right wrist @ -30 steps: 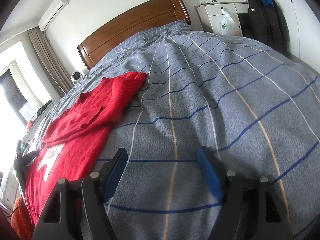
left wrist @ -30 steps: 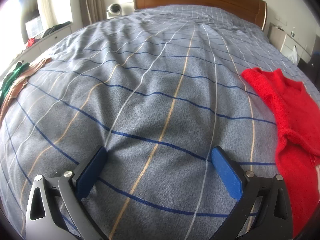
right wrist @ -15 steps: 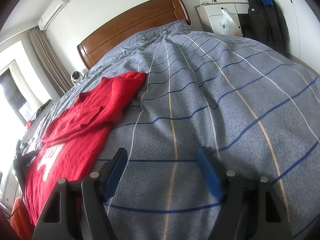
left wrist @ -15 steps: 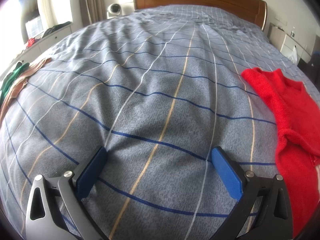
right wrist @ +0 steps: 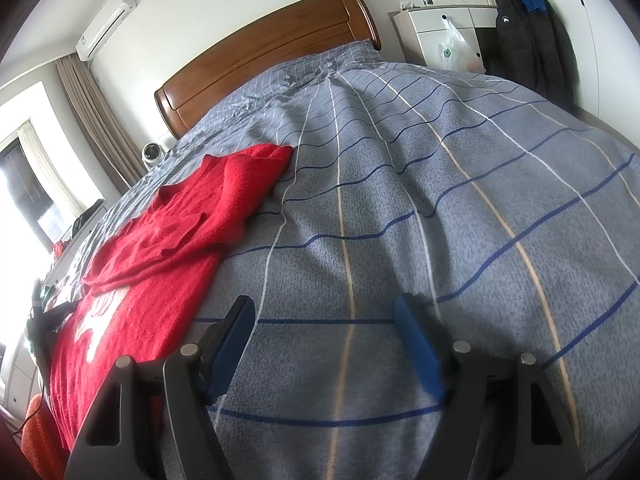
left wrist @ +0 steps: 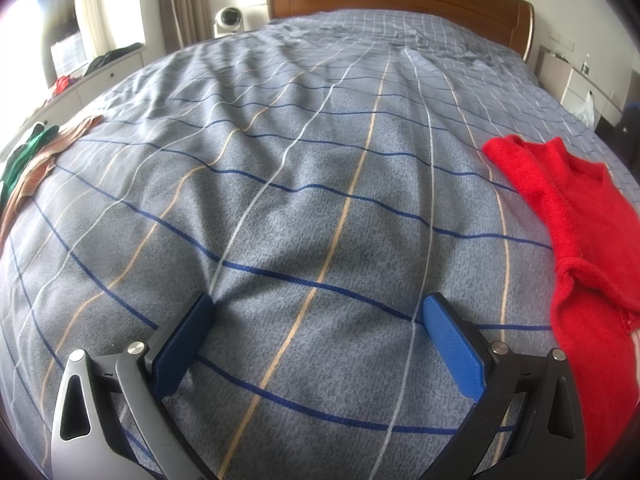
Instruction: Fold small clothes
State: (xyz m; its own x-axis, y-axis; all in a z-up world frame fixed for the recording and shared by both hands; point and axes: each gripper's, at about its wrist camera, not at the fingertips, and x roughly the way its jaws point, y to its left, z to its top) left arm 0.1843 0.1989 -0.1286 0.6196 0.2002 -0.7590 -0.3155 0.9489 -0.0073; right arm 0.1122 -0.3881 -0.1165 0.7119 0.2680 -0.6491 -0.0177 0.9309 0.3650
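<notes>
So both tools are spread wide and holding nothing, just parked low over the bed (left wrist: pixel 304 184). The left tool (left wrist: pixel 318 312) has the red sweater (left wrist: pixel 576 216) off to its right, and the right tool (right wrist: pixel 324 316) has it off to its left, so the sweater lies between the 2, partly flat with the top bunched. I'd say the step is reaching in for a first grab. Go for an outer edge or shoulder, pinch only 1 layer, and lift slowly so the knit doesn't drag the rest along.
</notes>
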